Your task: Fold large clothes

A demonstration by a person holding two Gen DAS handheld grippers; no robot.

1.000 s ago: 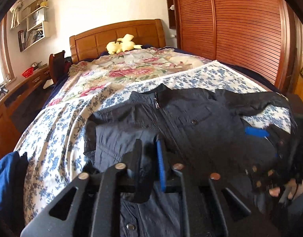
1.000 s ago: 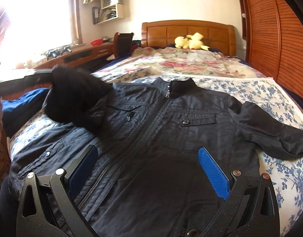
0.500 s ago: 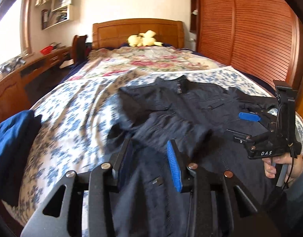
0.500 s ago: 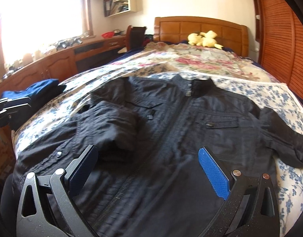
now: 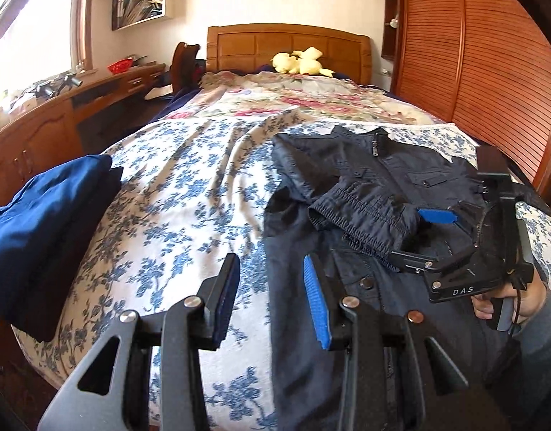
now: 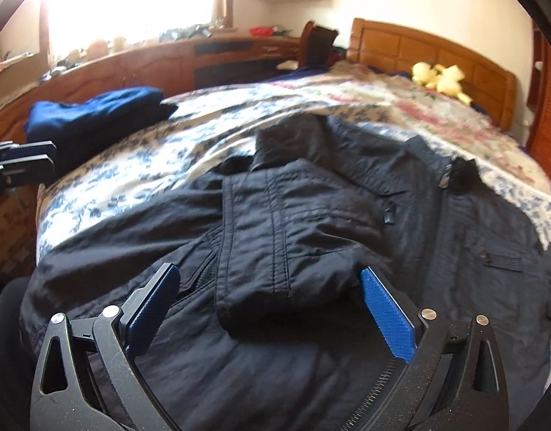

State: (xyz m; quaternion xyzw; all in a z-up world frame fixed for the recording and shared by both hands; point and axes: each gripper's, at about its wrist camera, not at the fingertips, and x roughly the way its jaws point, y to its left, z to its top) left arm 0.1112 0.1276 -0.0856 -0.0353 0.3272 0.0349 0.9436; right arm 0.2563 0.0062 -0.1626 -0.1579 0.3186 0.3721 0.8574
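Note:
A dark navy zip jacket (image 5: 369, 186) lies front-up on the floral bedspread (image 5: 189, 215). Its left sleeve (image 6: 293, 244) is folded across the chest, cuff toward me. My left gripper (image 5: 270, 287) is open and empty, hovering over the jacket's left edge near the hem. My right gripper (image 6: 268, 305) is open wide, its jaws either side of the folded sleeve's cuff without closing on it. It also shows in the left wrist view (image 5: 437, 230), held by a hand over the jacket.
A folded blue garment (image 5: 42, 222) lies on the bed's left edge. A wooden desk (image 5: 60, 118) runs along the left wall. A yellow plush toy (image 5: 300, 61) sits by the headboard (image 5: 286, 43). A slatted wooden wardrobe (image 5: 473, 54) stands on the right.
My left gripper let go of the sleeve, opened and pulled back left toward the jacket's edge. The sleeve now rests across the chest. My right gripper moved left over the cuff.

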